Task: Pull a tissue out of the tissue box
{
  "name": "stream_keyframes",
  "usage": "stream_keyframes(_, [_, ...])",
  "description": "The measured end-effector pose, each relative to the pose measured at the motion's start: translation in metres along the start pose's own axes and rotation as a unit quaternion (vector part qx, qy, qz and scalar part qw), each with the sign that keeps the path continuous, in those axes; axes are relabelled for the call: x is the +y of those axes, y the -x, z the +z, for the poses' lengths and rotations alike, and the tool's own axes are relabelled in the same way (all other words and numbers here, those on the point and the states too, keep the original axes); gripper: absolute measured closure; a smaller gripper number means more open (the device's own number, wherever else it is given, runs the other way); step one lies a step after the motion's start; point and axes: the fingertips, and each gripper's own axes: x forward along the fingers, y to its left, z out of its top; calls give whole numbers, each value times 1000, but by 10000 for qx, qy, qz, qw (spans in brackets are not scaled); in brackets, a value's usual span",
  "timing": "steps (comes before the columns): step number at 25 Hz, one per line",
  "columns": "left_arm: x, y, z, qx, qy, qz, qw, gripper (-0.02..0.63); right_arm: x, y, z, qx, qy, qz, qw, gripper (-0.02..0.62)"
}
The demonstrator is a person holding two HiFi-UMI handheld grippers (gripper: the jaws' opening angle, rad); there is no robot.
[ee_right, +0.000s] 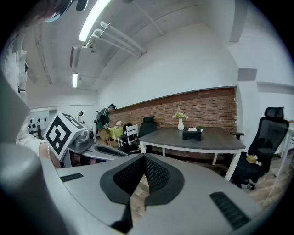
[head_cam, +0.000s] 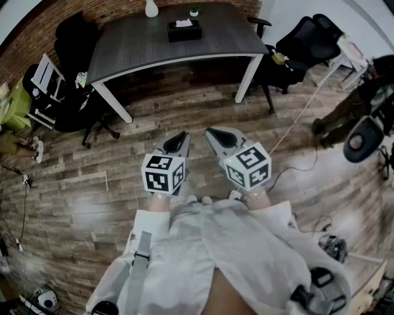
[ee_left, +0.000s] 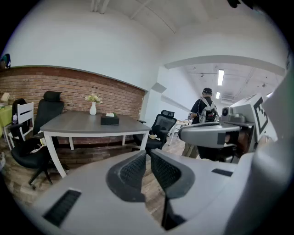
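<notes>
A black tissue box (head_cam: pixel 184 30) with a white tissue poking from its top stands on the far part of a dark grey table (head_cam: pixel 135 43). It also shows small in the left gripper view, tissue box (ee_left: pixel 110 120), and in the right gripper view, tissue box (ee_right: pixel 192 134). Both grippers hang side by side over the wooden floor, well short of the table. My left gripper (head_cam: pixel 179 139) (ee_left: pixel 148 153) shows a narrow gap between its jaws, with nothing in it. My right gripper (head_cam: pixel 217 133) (ee_right: pixel 143 157) is shut and empty.
A white vase (head_cam: pixel 151 8) and a small plant (head_cam: pixel 194 11) stand behind the box. Black office chairs (head_cam: pixel 77 43) (head_cam: pixel 305 40) flank the table. A white cable (head_cam: pixel 295 123) runs across the floor. A person (head_cam: pixel 348 104) stands at the right.
</notes>
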Motion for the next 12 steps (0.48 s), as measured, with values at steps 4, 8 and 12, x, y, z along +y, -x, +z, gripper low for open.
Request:
stream_keyframes(4, [-3, -1, -3, 71, -21, -66, 10000, 572, 0, 1, -8, 101, -28, -22, 9999, 592])
stream_keyframes(8, [-2, -2, 0, 48, -71, -29, 10000, 575, -4, 1, -14, 160, -95, -61, 9998, 592])
stream_keyframes(12, [-7, -5, 0, 8, -93, -9, 10000, 575, -5, 3, -17, 153, -74, -46, 9998, 592])
